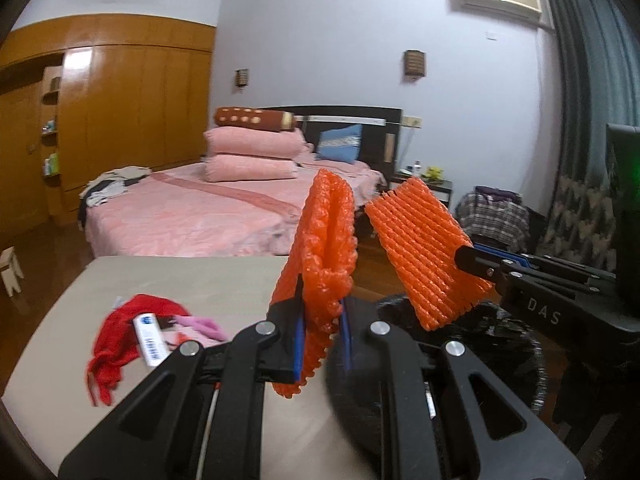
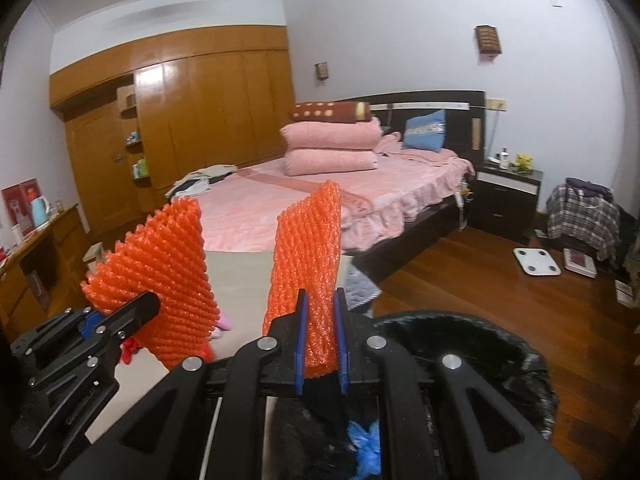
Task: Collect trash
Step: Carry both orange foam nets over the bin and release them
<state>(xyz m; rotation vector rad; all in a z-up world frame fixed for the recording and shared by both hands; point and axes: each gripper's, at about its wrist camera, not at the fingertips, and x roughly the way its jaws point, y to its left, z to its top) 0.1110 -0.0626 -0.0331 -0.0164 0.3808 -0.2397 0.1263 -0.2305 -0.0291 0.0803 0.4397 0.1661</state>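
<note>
My left gripper (image 1: 321, 306) is shut on an orange foam fruit net (image 1: 326, 240) that stands up between its blue pads. My right gripper (image 2: 321, 300) is shut on a second orange foam net (image 2: 308, 256). Each gripper shows in the other's view: the right gripper (image 1: 466, 255) with its net (image 1: 420, 252), the left gripper (image 2: 149, 306) with its net (image 2: 160, 272). Both nets hang over or beside a bin lined with a black bag (image 2: 480, 344), which has something blue (image 2: 364, 444) inside. On the beige table (image 1: 192, 280) lie a red mesh bag (image 1: 120, 332), a white packet (image 1: 150, 340) and a pink scrap (image 1: 200, 324).
A pink bed (image 2: 320, 200) stands behind the table, a wooden wardrobe (image 2: 208, 112) beyond it. On the wooden floor to the right are a white scale (image 2: 536, 262), a dark nightstand (image 2: 508, 196) and a chair draped with plaid clothes (image 2: 580, 216).
</note>
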